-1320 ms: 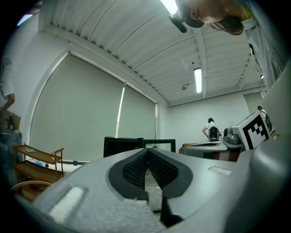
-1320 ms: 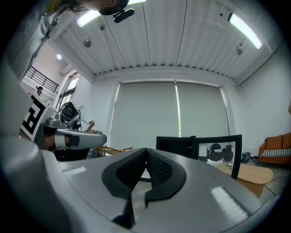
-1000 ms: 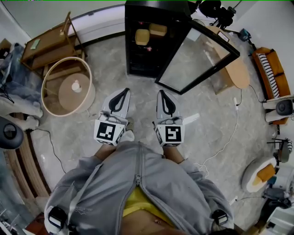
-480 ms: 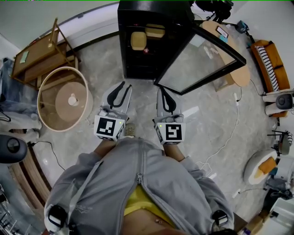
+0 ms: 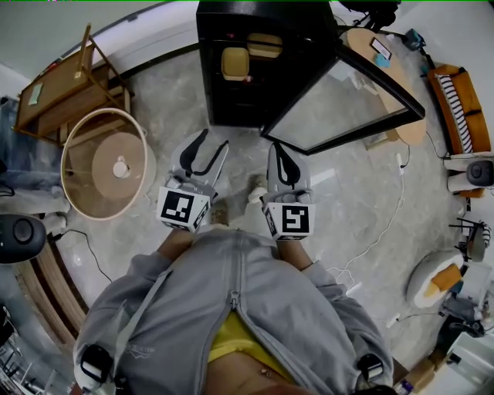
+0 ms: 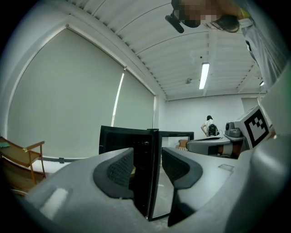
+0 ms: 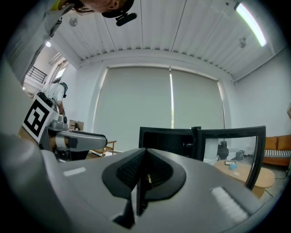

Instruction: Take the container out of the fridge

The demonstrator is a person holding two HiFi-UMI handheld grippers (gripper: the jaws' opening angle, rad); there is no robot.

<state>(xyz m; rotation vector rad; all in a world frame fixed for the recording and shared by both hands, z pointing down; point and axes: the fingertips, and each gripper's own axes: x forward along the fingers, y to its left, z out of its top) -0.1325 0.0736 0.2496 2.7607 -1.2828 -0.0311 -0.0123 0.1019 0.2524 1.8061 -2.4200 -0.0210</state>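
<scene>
Open fridge [image 5: 297, 23] holds two tan containers [image 5: 235, 63]; left gripper [image 5: 214, 140] jaws just opening, empty; right gripper [image 5: 279, 148] jaws closed.

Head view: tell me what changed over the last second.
The left gripper and right gripper moved closer to the black fridge, whose glass door stayed open. The left jaws have just been opening, with nothing between them. The right jaws stayed shut and empty. The two tan containers stayed inside the fridge.

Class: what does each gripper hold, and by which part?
Nothing. Left gripper: jaws have just been opening, empty. Right gripper: jaws together, empty.
</scene>
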